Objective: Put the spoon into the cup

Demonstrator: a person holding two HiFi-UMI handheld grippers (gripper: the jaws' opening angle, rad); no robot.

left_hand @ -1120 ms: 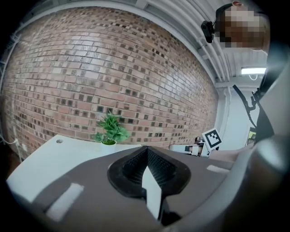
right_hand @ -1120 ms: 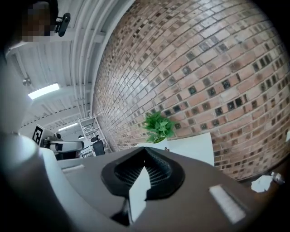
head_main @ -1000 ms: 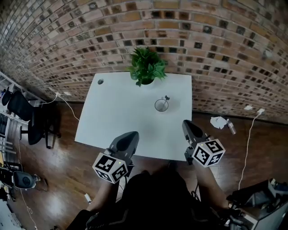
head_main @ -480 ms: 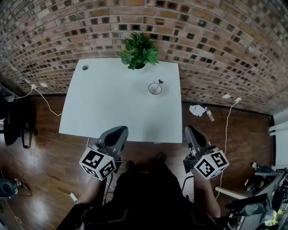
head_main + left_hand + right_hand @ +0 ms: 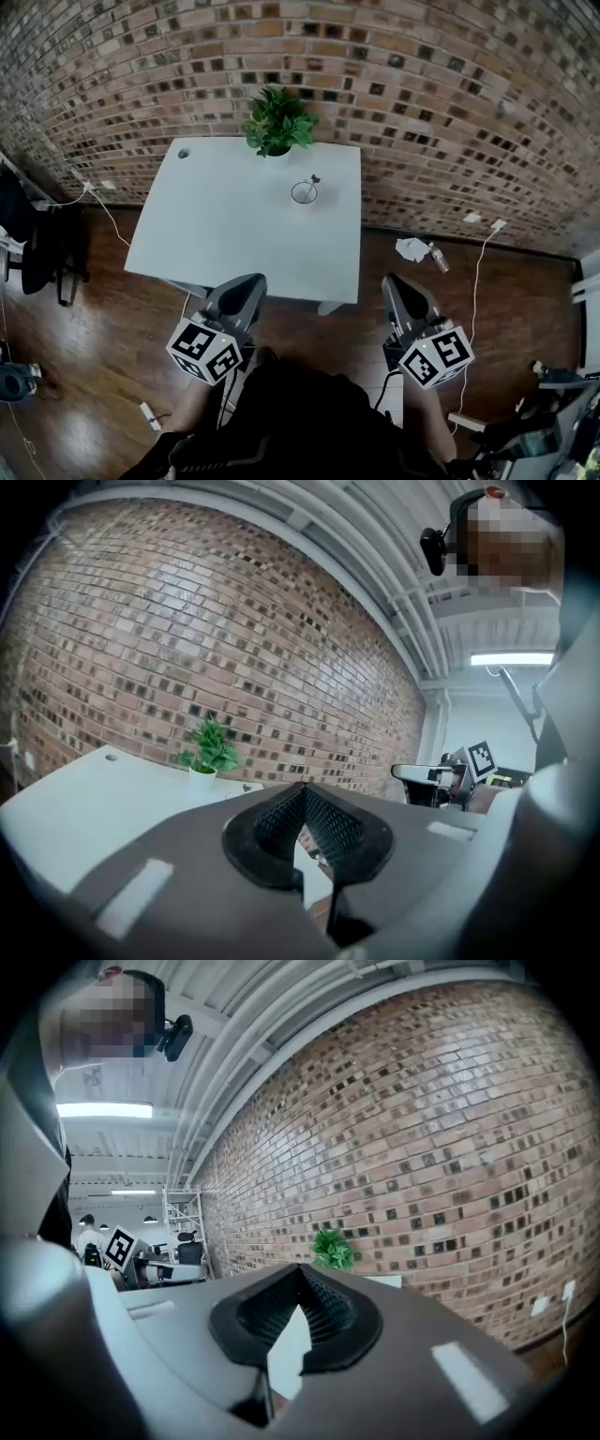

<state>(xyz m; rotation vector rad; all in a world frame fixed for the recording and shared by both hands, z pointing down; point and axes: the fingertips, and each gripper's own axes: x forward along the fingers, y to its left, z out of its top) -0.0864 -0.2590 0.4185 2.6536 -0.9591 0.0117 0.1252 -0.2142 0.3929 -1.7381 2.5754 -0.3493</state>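
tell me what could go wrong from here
The cup stands near the right edge of the table, and the spoon leans out over its rim. A knock to the table might tip the cup or flick the spoon out. The crumpled paper on the floor to the right of the table could catch a foot.

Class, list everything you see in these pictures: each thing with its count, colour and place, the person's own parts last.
table: one, white, against the brick wall
plant: one, green, table's far edge
cup: one, clear, on the table near the plant
spoon: one, dark, standing in the cup
paper: one, white, crumpled on the floor right of the table
chair: one, black, floor at left
left tool: one, grey, shut, empty, short of the table
right tool: one, grey, shut, empty, short of the table
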